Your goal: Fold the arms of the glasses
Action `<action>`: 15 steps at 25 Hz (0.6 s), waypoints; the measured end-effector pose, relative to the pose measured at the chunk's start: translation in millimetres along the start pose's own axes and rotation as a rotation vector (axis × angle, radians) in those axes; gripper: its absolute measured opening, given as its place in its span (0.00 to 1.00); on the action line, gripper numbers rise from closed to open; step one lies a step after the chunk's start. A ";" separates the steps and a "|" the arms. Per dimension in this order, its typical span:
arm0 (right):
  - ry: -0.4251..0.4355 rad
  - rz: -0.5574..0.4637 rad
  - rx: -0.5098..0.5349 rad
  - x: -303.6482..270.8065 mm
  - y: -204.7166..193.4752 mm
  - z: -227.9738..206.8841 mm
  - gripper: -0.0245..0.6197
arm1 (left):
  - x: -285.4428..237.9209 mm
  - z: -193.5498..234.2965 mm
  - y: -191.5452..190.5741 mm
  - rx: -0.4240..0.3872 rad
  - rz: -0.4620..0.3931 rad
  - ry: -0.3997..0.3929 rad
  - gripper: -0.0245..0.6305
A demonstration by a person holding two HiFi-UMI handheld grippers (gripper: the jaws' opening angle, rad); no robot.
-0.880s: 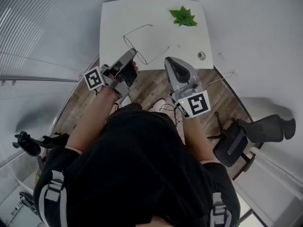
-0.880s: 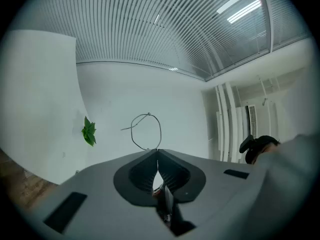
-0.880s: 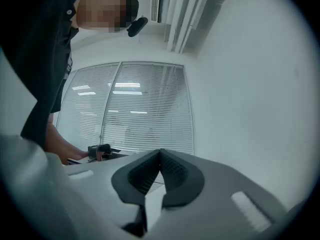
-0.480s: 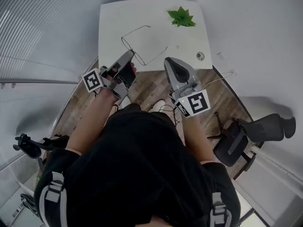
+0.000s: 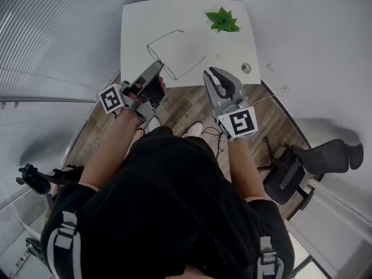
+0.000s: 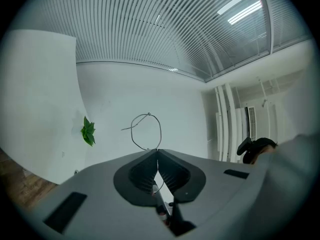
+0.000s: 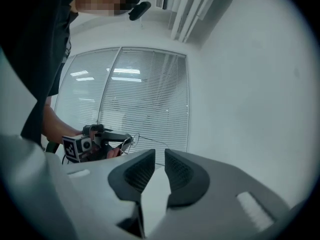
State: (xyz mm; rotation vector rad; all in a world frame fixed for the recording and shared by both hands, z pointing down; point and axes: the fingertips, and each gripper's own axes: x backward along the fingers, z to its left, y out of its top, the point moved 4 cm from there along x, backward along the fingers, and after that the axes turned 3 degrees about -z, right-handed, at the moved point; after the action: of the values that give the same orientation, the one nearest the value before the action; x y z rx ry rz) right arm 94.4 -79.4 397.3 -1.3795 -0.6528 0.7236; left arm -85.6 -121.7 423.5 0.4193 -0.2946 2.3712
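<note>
Thin wire-framed glasses hang over the near part of the white table, both arms spread out. My left gripper is shut on the frame at its near end. In the left gripper view the jaws meet on the wire, and one lens ring sticks out beyond them. My right gripper hovers at the table's near edge, right of the glasses, open with nothing between its fingers. The right gripper view looks past its parted jaws at the left gripper and the glasses.
A green leafy sprig lies at the table's far right, and a small round object sits near its right front corner. A dark office chair stands on the floor at right. Slatted blinds line the left wall.
My right gripper has rolled onto its side and edged toward the table, so its parted fingers now show. The left gripper and glasses have barely shifted.
</note>
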 end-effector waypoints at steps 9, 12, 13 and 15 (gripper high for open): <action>-0.025 0.117 0.199 -8.0 -13.4 -6.6 0.17 | -1.3 -2.8 -1.0 0.004 0.001 -0.005 0.05; -0.031 0.170 0.262 -10.3 -21.1 -8.7 0.17 | -1.8 -4.1 -1.1 0.005 0.005 -0.007 0.06; -0.036 0.189 0.280 -10.8 -24.6 -10.2 0.17 | -2.3 -4.4 -1.3 0.006 0.006 -0.008 0.05; -0.051 0.215 0.317 -12.3 -32.8 -13.7 0.17 | -2.7 -4.8 -1.5 0.009 0.006 -0.011 0.05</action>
State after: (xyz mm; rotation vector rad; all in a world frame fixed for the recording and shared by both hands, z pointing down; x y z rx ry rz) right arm 99.8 -99.2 428.8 -1.1498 -0.4106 0.9923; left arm -83.7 -120.7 418.2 0.4361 -0.2910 2.3780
